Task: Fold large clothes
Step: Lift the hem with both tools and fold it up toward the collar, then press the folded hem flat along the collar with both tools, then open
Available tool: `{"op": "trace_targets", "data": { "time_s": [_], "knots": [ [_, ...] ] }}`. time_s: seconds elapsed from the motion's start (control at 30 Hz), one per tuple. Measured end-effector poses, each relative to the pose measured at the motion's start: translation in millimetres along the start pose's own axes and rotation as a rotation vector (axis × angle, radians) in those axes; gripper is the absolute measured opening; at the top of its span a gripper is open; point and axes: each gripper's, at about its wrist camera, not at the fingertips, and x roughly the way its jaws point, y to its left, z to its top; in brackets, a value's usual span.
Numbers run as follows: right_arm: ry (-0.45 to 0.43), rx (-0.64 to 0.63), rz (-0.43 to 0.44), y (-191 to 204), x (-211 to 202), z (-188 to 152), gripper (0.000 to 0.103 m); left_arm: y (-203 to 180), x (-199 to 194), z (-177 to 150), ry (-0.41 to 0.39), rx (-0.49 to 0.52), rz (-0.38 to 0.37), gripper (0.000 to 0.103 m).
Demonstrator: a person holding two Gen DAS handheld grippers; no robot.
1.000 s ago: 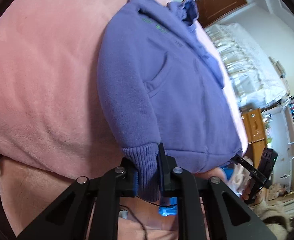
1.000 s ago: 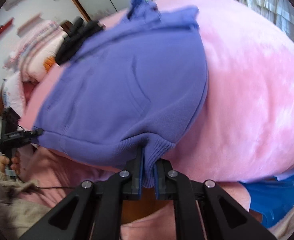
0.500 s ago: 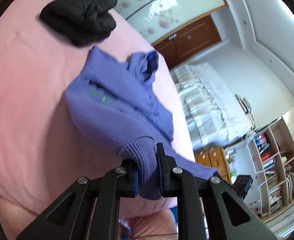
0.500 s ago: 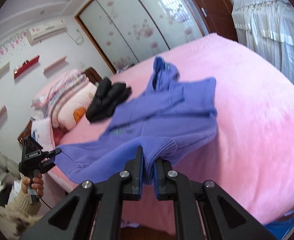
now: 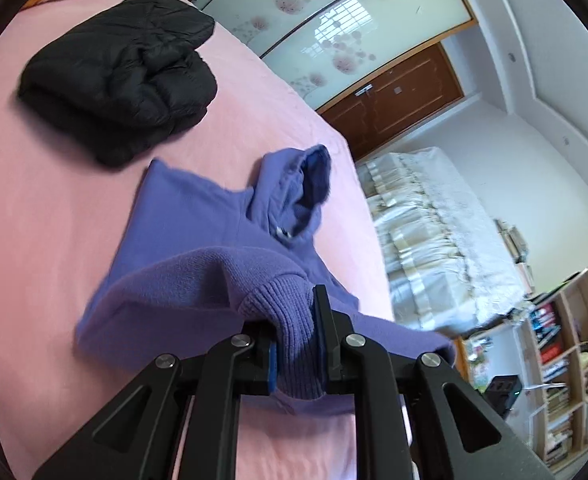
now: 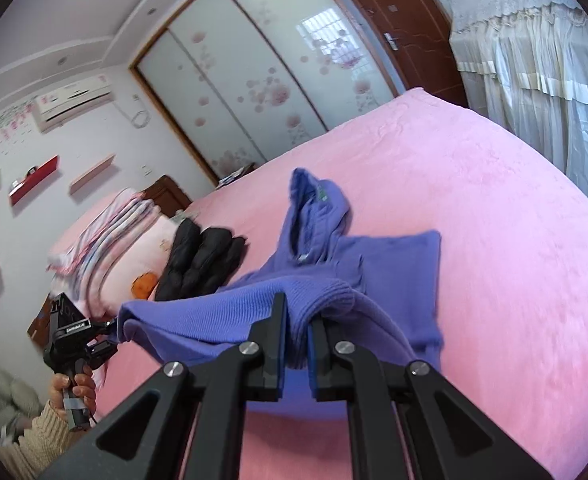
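Note:
A purple hoodie [image 5: 198, 220] lies on the pink bed [image 5: 34, 208], hood end far from me; it also shows in the right wrist view [image 6: 398, 256]. My left gripper [image 5: 296, 320] is shut on the ribbed hem at one bottom corner and holds it raised above the bed. My right gripper [image 6: 296, 332] is shut on the ribbed hem at the other corner. The hem hangs stretched between the two grippers, lifted over the hoodie's body. The left gripper [image 6: 74, 332] also shows at the left of the right wrist view, in a hand.
A folded black padded jacket [image 5: 122, 76] lies on the bed beyond the hoodie, also in the right wrist view [image 6: 198, 260]. Pillows and folded bedding [image 6: 110, 248] sit at the bed's head. Curtains [image 6: 534, 88], a wardrobe and a door stand around the bed.
Both grippers have lifted the hem up off the bed edge and carried it toward the hood. The hoodie's lower half now rises and folds over its upper half.

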Motion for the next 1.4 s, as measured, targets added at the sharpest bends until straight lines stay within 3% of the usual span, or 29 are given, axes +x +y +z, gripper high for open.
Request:
{"op": "trace_targets", "data": {
  "time_s": [0.2,0.3,0.33,0.43,0.5,0.6,0.7,0.9,0.97,1.2,1.4],
  "knots": [
    [0.046,0.083,-0.059,-39.3,89.7,42.8,0.008,12.8,93.3,59.0,0.031,-0.028,0.082,0.013],
    [0.118,0.135,-0.120,-63.9,146.7,48.5,0.010,36.0,147.6,73.9,0.064,-0.071,0.151,0.019],
    [0.142,0.161,-0.138,-73.0,159.5,46.7,0.011,42.8,159.7,72.8,0.085,-0.083,0.179,0.026],
    [0.202,0.230,-0.202,-93.9,191.7,41.0,0.020,71.9,203.1,70.2,0.195,-0.152,0.254,0.067],
    [0.220,0.246,-0.206,-100.4,200.9,38.6,0.049,82.1,211.5,68.5,0.176,-0.184,0.267,0.078],
    [0.215,0.210,-0.189,-102.2,198.0,37.7,0.051,82.9,209.8,70.7,0.142,-0.186,0.216,0.086],
    [0.214,0.149,-0.168,-103.1,187.9,42.4,0.051,68.1,204.0,76.3,0.166,-0.076,0.211,0.086],
    [0.230,-0.012,-0.253,-108.4,181.9,48.6,0.051,35.2,191.7,83.5,0.184,0.360,0.313,0.086],
    [0.247,-0.066,-0.271,-105.8,185.4,46.6,0.051,35.3,193.6,84.1,0.196,0.453,0.339,0.086],
    [0.298,-0.229,-0.273,-88.1,212.5,36.3,0.051,40.7,203.1,78.2,0.227,0.653,0.381,0.086],
    [0.344,-0.271,-0.271,-84.1,232.7,32.8,0.051,27.8,223.5,66.9,0.231,0.821,0.445,0.086]
  ]
}}
